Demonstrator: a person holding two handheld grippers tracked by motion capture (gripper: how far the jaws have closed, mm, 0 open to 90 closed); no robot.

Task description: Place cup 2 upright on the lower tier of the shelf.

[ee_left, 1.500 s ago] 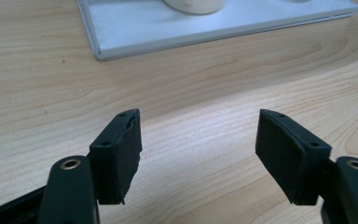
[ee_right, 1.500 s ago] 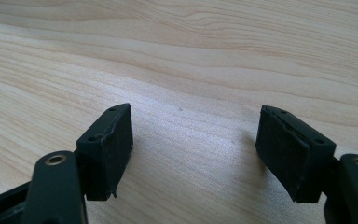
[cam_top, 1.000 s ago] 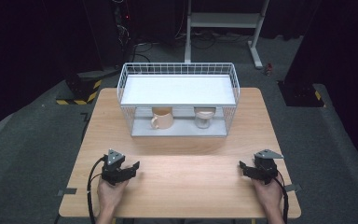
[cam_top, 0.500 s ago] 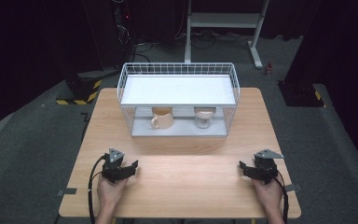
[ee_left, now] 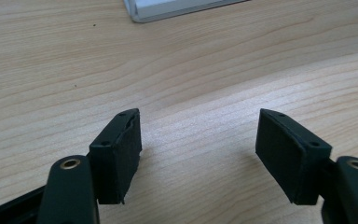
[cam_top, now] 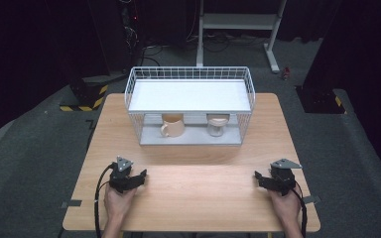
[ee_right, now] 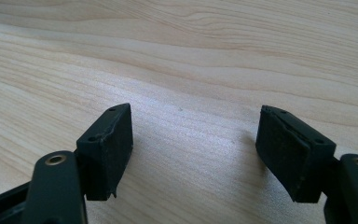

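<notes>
A: Step in hand? Read as the start. Both tongs rested low on the bench [cam_top: 193, 183], on its near side, well short of the wire rack [cam_top: 190, 105]. Nothing gripped.

B: Jaw state?

A: Left tongs [ee_left: 198, 140] stood apart, bare wood between the pads. Right tongs [ee_right: 193, 140] likewise apart, empty. In the high view the left tongs [cam_top: 138, 177] sat before the rack's left end, the right tongs [cam_top: 259, 178] before its right end, each well apart from it.

B: And the things to be handled?

A: Nearest were two, both on the rack's lower tier under the white shelf [cam_top: 188, 95]: a tan mug [cam_top: 172, 125] left of centre, handle turned towards the rack's front left, and a pale stemmed cup [cam_top: 217, 125] to its right. The two stood near each other, not touching.

B: Next move, by your judgement?

A: A forward reach into the rack's open front, tongs kept low and level. The mug looked the left tongs' natural target.

B: Obstacles?

A: The shelf overhead left little headroom; the front wire edge and the side mesh would hem in the approach. Bench between tongs and rack was bare. Past the rack: dark floor, a metal stand [cam_top: 238, 22], cables.
</notes>
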